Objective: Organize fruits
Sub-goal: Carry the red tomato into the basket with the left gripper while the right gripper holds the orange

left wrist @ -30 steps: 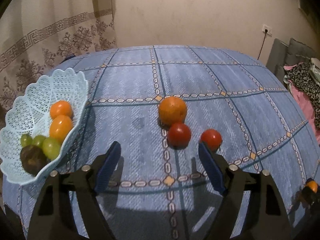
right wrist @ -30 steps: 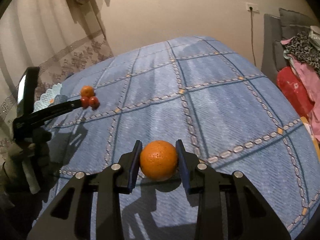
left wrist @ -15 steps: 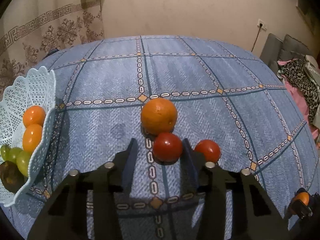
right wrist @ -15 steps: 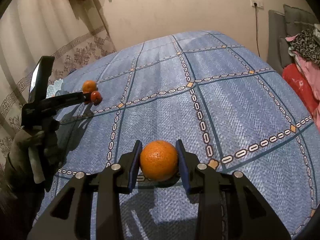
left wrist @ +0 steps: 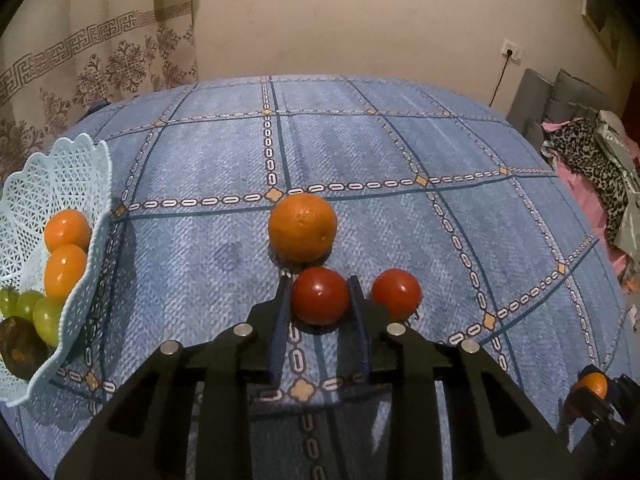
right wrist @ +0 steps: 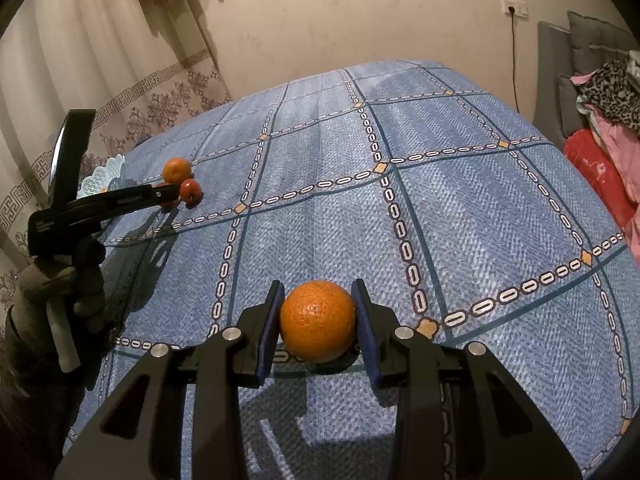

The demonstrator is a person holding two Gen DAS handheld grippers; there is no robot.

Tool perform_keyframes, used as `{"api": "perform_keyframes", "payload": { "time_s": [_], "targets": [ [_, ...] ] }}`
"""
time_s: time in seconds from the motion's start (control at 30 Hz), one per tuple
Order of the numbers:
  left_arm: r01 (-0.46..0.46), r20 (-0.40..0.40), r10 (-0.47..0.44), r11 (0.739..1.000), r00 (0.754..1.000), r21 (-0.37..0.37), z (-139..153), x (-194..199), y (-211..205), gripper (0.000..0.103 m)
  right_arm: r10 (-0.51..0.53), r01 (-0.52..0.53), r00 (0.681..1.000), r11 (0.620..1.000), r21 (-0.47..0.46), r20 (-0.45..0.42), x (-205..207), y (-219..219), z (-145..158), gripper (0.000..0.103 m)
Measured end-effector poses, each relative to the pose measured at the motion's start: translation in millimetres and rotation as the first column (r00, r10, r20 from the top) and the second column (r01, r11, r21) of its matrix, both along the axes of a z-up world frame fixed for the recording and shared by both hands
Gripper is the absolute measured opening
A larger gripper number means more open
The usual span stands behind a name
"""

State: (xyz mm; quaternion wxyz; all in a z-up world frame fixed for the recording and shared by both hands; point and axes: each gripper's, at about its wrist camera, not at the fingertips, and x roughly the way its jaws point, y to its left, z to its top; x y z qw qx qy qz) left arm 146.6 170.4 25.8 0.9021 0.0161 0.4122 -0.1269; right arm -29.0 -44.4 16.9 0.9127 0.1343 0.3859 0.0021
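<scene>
My left gripper (left wrist: pixel 320 298) is shut on a red tomato (left wrist: pixel 320 295) that rests on the blue cloth. Just behind it lies a large orange (left wrist: pixel 302 227), and a second tomato (left wrist: pixel 397 291) sits to the right, beside my right finger. A pale blue lattice basket (left wrist: pixel 60 184) at the left edge holds two small oranges (left wrist: pixel 66 248), green grapes (left wrist: pixel 34 308) and a dark fruit (left wrist: pixel 18 350). My right gripper (right wrist: pixel 318 322) is shut on another orange (right wrist: pixel 317 321), low over the cloth. In the right wrist view the left gripper (right wrist: pixel 160 194) shows at far left.
The blue chequered tablecloth (left wrist: pixel 360 152) covers the whole table. A patterned curtain (left wrist: pixel 80 64) hangs behind the basket. Clothes and cushions (left wrist: pixel 592 168) pile up beyond the right edge. A gloved hand (right wrist: pixel 64 292) holds the left gripper's handle.
My left gripper moved forward over the cloth and shut on the nearer tomato. My right gripper kept its hold on the orange and shifted slightly.
</scene>
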Motion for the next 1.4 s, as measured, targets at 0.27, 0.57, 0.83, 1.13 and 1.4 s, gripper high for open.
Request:
{"api": "perform_keyframes", "payload": {
  "time_s": [0.27, 0.57, 0.83, 1.13, 1.4],
  "targets": [
    [-0.005, 0.024, 0.005, 1.000, 1.000, -0.021, 9.5, -16.2, 5.5, 0.028, 0.000, 0.000, 1.000, 1.000, -0.001, -0.001, 0.3, -0.1, -0.2, 0.035],
    [-0.020, 0.059, 0.021, 0.999, 0.998, -0.030, 20.9, -32.1, 16.8, 0.028, -0.001, 0.001, 1.000, 1.000, -0.007, -0.002, -0.1, 0.7, -0.4, 0.035],
    [-0.043, 0.098, 0.047, 0.998, 0.994, -0.035, 32.9, -44.0, 33.6, 0.028, -0.005, 0.005, 1.000, 1.000, -0.028, -0.006, 0.3, 3.8, -0.6, 0.035],
    [-0.099, 0.139, 0.105, 0.994, 0.985, -0.046, 46.9, -54.2, 62.8, 0.028, 0.002, -0.002, 1.000, 1.000, -0.003, -0.016, 1.5, 10.8, 3.9, 0.035],
    [-0.166, 0.173, 0.176, 0.984, 0.969, -0.067, 58.6, -59.7, 96.6, 0.028, 0.053, -0.053, 0.999, 0.998, -0.024, -0.001, 6.8, 34.4, 14.3, 0.035]
  ]
}}
